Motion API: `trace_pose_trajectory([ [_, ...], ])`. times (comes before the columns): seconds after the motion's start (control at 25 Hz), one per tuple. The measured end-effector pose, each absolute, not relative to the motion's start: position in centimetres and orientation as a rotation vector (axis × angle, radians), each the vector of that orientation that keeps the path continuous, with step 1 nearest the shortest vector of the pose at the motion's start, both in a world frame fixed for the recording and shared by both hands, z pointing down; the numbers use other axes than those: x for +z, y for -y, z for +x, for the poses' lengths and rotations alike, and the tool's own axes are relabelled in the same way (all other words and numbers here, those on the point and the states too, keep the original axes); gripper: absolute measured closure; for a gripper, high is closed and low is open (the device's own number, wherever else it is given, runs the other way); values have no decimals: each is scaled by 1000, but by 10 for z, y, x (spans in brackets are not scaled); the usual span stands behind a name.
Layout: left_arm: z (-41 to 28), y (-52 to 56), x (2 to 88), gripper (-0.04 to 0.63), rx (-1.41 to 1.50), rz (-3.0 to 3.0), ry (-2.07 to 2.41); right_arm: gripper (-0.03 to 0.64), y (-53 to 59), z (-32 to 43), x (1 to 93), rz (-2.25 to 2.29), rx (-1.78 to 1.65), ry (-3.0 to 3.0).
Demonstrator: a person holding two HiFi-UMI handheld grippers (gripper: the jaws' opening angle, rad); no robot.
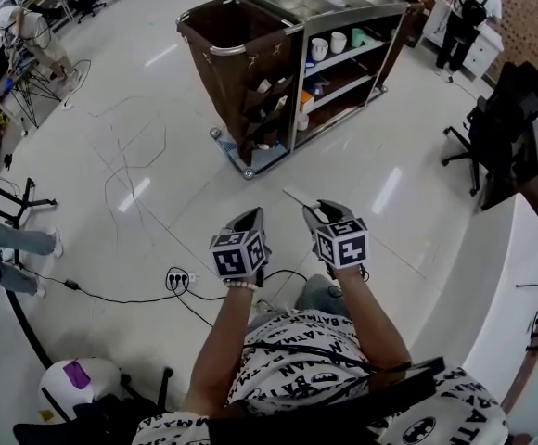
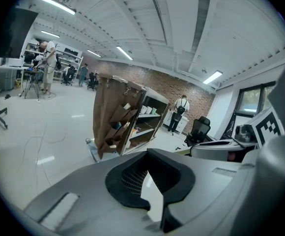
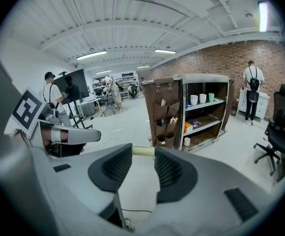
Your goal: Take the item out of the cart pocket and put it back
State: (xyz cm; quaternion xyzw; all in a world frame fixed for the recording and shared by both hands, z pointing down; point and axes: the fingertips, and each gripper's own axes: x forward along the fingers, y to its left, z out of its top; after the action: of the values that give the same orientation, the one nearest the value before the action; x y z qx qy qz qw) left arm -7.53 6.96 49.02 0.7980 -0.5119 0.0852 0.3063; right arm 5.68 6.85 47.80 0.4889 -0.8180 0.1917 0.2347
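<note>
**Pale item [image 3: 143,151] held, cart pockets [image 1: 267,109] far off**

Gripping it crosswise in the right fingers [image 3: 172,168], low in frame, with left fingers [image 2: 128,178] pinched shut, empty. Pockets well apart at upper centre, straight ahead, nearer neither hand.

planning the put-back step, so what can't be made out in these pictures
1. Things in the cart pockets: too small in every view to name.
2. The pale strip in the right tongs: the right gripper view shows only a short piece between the tips; the tongs cover the rest.
3. Far side of the cart: hidden by the cart itself in all views.
</note>
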Motion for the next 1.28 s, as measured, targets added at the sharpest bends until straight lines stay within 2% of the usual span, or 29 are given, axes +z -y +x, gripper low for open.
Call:
trace_pose_trajectory([
  [0.56, -68, -29, 502, 595, 282, 2151, 1300, 460, 1, 57, 474, 1405, 500, 2250],
  [1.28, -22, 173, 550, 595, 403, 2064, 1303, 460, 227, 76, 533, 1265, 527, 2263],
])
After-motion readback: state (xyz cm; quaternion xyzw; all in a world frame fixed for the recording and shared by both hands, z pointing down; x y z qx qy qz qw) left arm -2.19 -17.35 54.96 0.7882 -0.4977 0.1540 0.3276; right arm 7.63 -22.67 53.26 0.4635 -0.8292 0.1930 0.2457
